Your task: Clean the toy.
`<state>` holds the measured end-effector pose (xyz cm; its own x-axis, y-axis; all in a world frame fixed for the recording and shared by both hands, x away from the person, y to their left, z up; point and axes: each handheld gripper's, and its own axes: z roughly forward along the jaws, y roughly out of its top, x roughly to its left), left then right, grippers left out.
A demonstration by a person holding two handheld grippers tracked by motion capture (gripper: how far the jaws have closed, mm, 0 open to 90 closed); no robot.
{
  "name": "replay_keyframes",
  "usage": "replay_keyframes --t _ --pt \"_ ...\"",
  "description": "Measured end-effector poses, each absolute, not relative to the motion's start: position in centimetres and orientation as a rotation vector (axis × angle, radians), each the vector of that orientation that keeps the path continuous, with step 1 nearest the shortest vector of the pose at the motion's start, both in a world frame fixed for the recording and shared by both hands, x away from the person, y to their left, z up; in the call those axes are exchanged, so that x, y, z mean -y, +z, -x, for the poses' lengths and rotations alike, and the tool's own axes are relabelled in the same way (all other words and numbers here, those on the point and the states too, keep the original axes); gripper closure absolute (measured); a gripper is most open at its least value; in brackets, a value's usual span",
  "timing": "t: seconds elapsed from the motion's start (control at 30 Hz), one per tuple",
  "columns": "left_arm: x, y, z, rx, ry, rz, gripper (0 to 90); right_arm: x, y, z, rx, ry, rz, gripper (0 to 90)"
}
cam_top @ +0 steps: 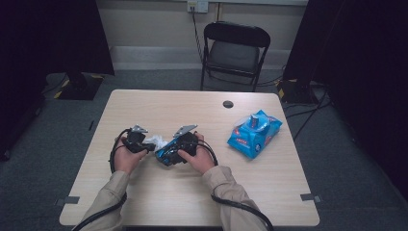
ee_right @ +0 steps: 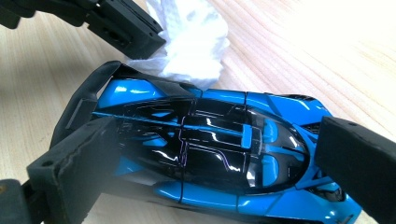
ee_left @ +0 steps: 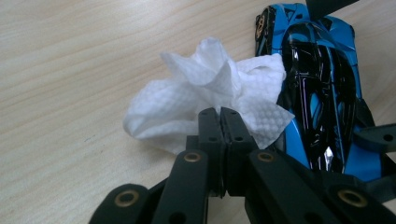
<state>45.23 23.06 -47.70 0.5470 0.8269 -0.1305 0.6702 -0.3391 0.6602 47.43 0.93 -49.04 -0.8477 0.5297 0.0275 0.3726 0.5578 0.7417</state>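
Note:
A shiny blue and black toy car lies on the wooden table between the jaws of my right gripper, which press on its tail and its nose. My left gripper is shut on a crumpled white wipe, pinching its near edge. The wipe rests against the car by its side. In the high view both hands hold the grippers close together at the table's middle, with the left gripper beside the wipe and the right gripper over the car.
A blue pack of wipes lies on the table's right half. A small dark round hole sits near the far edge. A black folding chair stands beyond the table. Cables trail from both grippers toward the near edge.

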Motion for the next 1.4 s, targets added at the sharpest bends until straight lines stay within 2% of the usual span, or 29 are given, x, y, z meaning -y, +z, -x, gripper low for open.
replay_keyframes --t 0.23,0.4,0.67,0.77,0.83,0.97,1.03,1.23,1.4 --pt "-23.5 -46.6 -45.2 -1.196 0.394 -2.077 62.9 -1.0 -49.0 -47.4 -2.594 1.159 -0.762 0.0" --pt "-23.4 -46.7 -45.9 -1.215 0.421 -2.066 50.7 -0.9 -49.0 -47.4 -2.593 1.164 -0.763 0.0" --pt "-22.4 -49.4 -46.7 -1.213 0.394 -2.075 46.4 -0.9 -49.0 -47.4 -2.594 1.162 -0.762 0.0" --pt "-22.0 -49.5 -47.0 -1.174 0.424 -2.115 47.3 -0.9 -49.0 -47.4 -2.593 1.163 -0.764 0.0" --pt "-21.8 -49.5 -47.2 -1.132 0.438 -2.143 51.4 -0.9 -49.1 -47.4 -2.589 1.168 -0.761 0.0" --pt "-21.4 -49.2 -47.4 -1.133 0.403 -2.158 73.3 -0.9 -49.1 -47.4 -2.59 1.167 -0.758 0.0" --pt "-21.2 -48.9 -47.6 -1.168 0.373 -2.15 79.9 -0.9 -49.1 -47.4 -2.592 1.165 -0.759 0.0" --pt "-20.7 -47.8 -48.4 -1.169 0.327 -2.08 82.6 -0.9 -49.1 -47.4 -2.59 1.169 -0.759 0.0" --pt "-19.0 -47.8 -49.6 -1.139 0.302 -2.125 82.7 -0.9 -49.1 -47.5 -2.592 1.169 -0.759 0.0"
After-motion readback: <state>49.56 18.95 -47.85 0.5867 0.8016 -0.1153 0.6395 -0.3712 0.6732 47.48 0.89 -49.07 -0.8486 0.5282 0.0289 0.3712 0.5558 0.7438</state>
